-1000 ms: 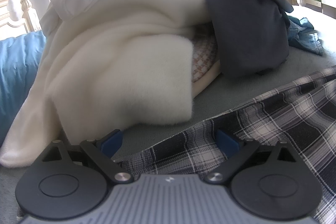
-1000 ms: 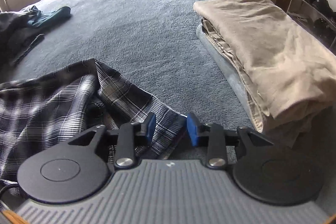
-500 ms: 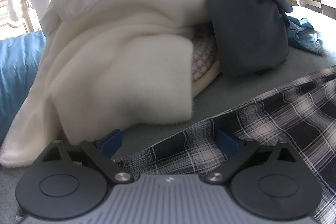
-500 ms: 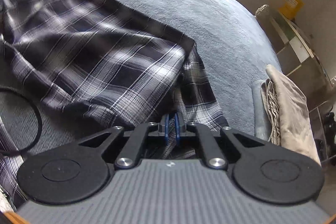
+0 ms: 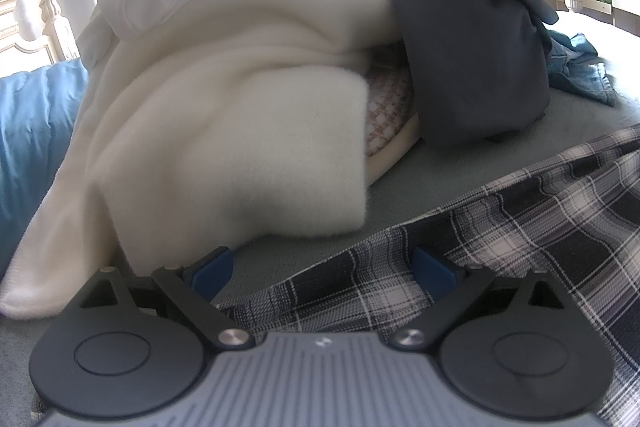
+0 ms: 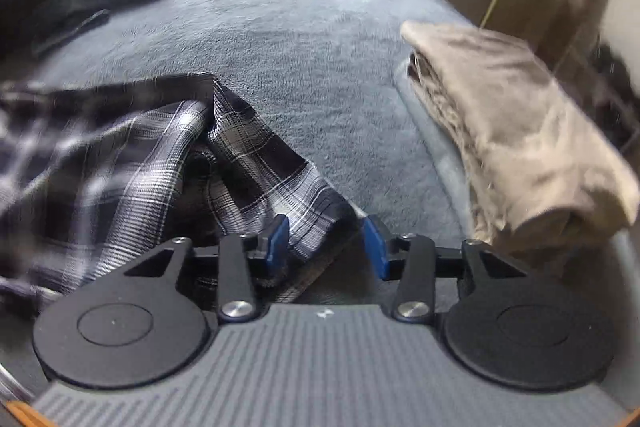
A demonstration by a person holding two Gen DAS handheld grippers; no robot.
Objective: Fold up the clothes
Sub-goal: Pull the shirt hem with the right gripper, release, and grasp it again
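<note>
In the left wrist view we see the left gripper at the bottom centre with its 2 blue pads spread wide. The plaid shirt runs from the lower centre to the right edge, lying on the grey bed cover; its hem crosses the gap between the pads, nearer the right one, and nothing pinches it. A cream blanket fills the upper left, with a dark garment beside it at upper right.

In the right wrist view the right gripper has its jaws opening. A corner of the plaid shirt lies loose between them, against the left pad, clear of the right. The shirt spreads to the left edge. A folded beige garment sits at the right.
</note>
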